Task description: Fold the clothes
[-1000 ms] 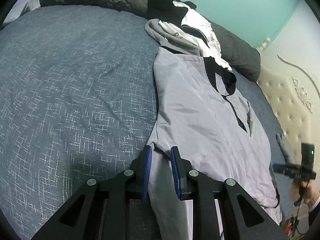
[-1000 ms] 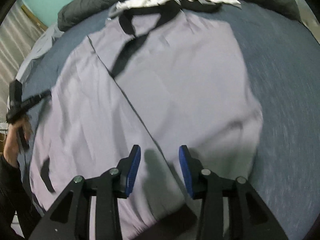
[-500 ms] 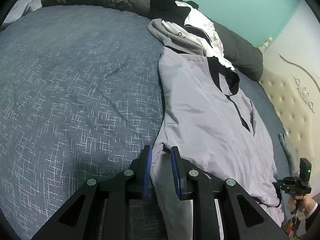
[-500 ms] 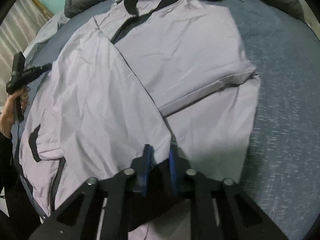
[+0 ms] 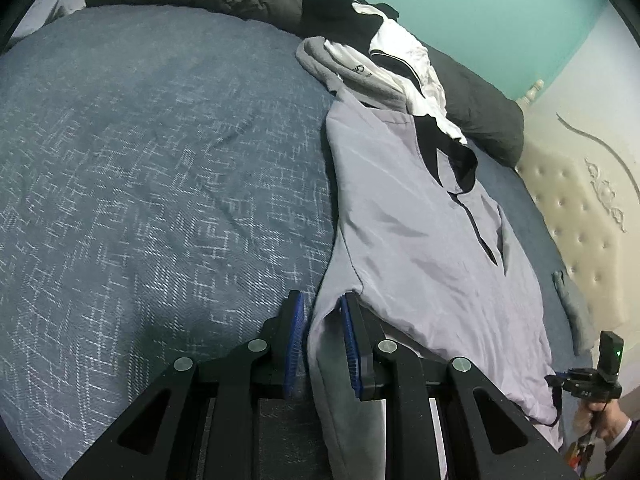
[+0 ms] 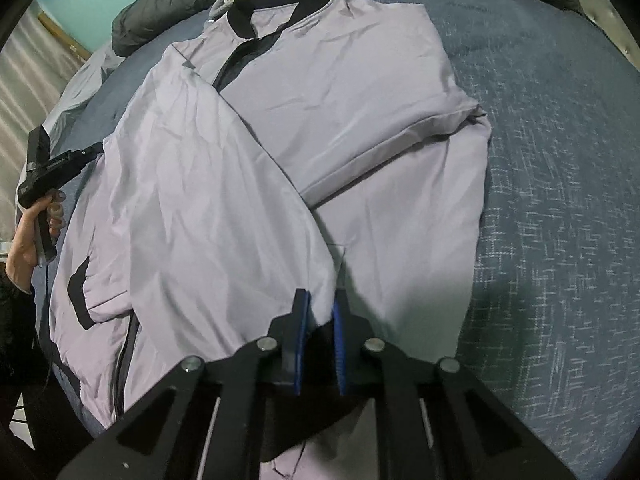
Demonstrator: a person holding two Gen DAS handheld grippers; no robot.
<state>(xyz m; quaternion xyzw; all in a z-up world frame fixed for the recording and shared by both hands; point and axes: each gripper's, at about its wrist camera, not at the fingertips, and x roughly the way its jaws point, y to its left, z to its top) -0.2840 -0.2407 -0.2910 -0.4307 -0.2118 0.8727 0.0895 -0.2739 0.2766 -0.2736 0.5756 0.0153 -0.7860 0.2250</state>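
Observation:
A pale grey jacket [image 5: 404,216] with a black collar lies spread on the blue-grey bed cover [image 5: 160,168]. My left gripper [image 5: 322,310] is shut on its near edge, and the cloth runs down between the blue pads. In the right wrist view the jacket [image 6: 360,92] has one front panel [image 6: 192,200] lying diagonally across it. My right gripper [image 6: 319,306] is shut on the lower corner of that panel. Each gripper shows small in the other's view: the right gripper [image 5: 592,372] at the far right, the left gripper [image 6: 52,168] at the far left, each in a hand.
A heap of white, black and grey clothes [image 5: 384,64] lies beyond the collar, against a dark grey duvet [image 5: 480,112]. A cream tufted headboard [image 5: 580,232] borders the bed on one side. Wide bare bed cover [image 6: 560,200] stretches beside the jacket.
The right gripper's jaws went from wide apart to closed on the panel's corner, and it moved in closer over the jacket. The left gripper kept its grip and place.

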